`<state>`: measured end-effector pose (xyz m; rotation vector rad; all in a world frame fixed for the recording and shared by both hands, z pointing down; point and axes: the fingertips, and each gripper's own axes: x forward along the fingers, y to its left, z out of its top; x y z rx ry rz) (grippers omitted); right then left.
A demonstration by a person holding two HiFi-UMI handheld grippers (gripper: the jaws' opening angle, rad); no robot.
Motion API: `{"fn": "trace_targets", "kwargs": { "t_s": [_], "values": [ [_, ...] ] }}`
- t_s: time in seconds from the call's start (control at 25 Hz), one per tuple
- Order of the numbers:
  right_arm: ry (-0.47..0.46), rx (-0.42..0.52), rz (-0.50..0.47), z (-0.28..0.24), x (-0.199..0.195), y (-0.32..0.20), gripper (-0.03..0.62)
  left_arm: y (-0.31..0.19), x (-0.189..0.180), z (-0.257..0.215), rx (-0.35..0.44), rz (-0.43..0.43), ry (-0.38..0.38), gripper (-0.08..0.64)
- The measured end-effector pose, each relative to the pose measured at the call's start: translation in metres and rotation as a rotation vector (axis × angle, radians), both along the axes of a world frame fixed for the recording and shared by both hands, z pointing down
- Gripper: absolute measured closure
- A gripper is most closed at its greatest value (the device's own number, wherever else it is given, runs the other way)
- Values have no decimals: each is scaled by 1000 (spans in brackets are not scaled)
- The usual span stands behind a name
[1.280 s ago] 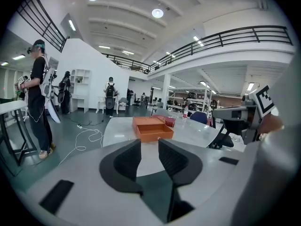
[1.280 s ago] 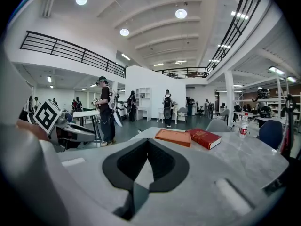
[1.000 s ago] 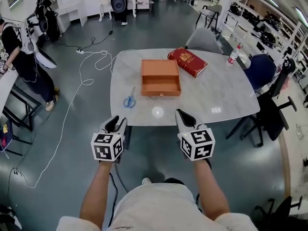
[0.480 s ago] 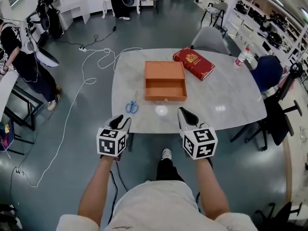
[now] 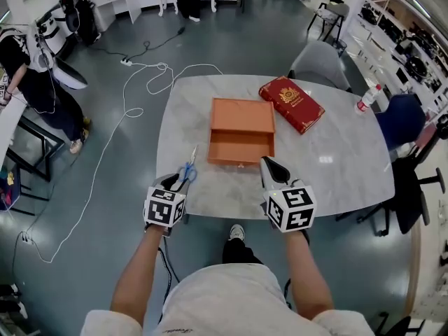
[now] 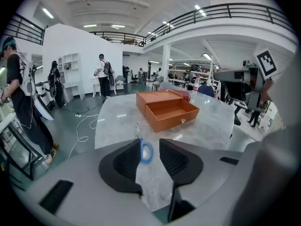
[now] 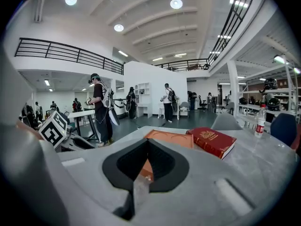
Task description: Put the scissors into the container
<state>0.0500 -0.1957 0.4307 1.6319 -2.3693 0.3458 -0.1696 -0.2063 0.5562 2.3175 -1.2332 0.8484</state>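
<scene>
Nearest to the person, both tongs are held out over the near edge of the table (image 5: 336,166). The left tongs (image 5: 173,182) are open, with a clear gap between the two black jaws. In the left gripper view, the blue handle of the scissors (image 6: 146,150) shows in this gap of the left tongs (image 6: 150,145), close to the left jaw. The jaws are not pressed on it, and I cannot tell if that jaw touches the handle. The scissors (image 5: 187,170) lie flat on the table, to the left of the container's front corner and a little nearer to the person. The handle is toward the tongs and the blades point away.

The right tongs (image 5: 271,168) are closed, the jaw tips meet and nothing is between them (image 7: 147,144). They are just in front of the container, toward its right side.

The orange container (image 5: 239,158) stands on the middle of the table, open at its front part and empty inside (image 6: 171,117). Behind the container to the right lies a red book (image 5: 292,103). Farther right from the container, at the table edge, stands a bottle (image 5: 369,98). Left of the container, on the floor, a white cable (image 5: 133,110) runs.
</scene>
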Motion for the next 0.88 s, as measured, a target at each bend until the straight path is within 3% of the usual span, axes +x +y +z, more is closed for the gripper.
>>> {"fn": "trace_targets", "kwargs": {
  "t_s": [0.24,0.88],
  "values": [
    [-4,-31,-48,13,10,-41,588,-20,4,38,-116,-6,-78,454],
    [-23,-108,-144,48,32,-117,588,-53,7,86,-270,-79,-182,446]
  ]
}}
